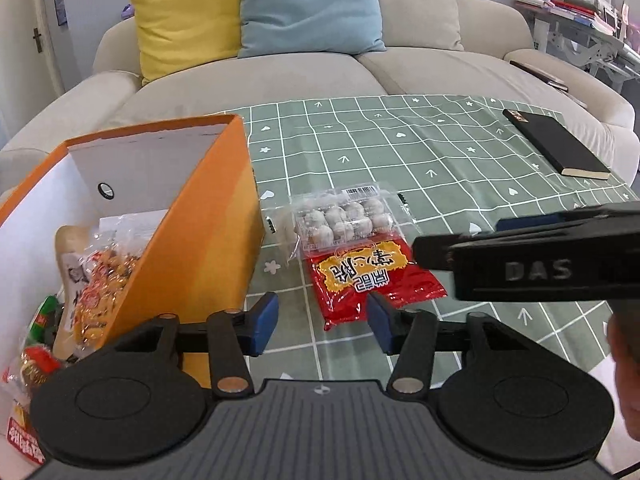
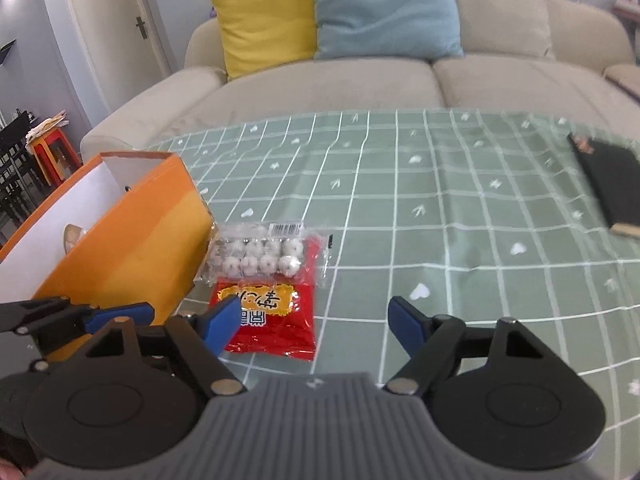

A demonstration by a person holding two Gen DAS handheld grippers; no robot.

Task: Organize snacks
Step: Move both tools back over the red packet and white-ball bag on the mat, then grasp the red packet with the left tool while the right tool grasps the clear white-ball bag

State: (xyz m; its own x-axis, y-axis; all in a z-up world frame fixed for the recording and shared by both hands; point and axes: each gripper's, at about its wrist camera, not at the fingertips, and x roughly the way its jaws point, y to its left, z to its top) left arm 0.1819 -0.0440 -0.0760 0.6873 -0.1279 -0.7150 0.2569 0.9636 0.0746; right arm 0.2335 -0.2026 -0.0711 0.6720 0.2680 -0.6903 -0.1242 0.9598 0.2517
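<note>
Nearest to us, our left gripper [image 1: 322,322] is hanging low over the green checked tablecloth [image 1: 400,148] with its blue pads spread and nothing between them; the near edge of the red snack packet [image 1: 374,276] is lying just beyond the gap.

Our right gripper [image 2: 316,320] is likewise standing wide and empty, its left pad overlapping the red packet's near corner in its own view. We cannot tell whether it is touching.

Item: red packet, lying flat on the cloth, print facing up.

Item: clear tray of round white sweets [image 1: 344,220], resting against the far edge of the red packet and just beside the orange box [image 1: 208,216].

Item: orange box, open at the top, already holding several wrapped snacks [image 1: 100,280]. We are judging it the collecting place, which is why the two loose items are waiting close to its wall.

Item: black notebook [image 1: 556,144], lying well apart at the far right, seemingly no part of the sorting.

Both grippers are pointing down at the same pair of snacks; we are judging the red packet the nearer candidate for pinching next.
</note>
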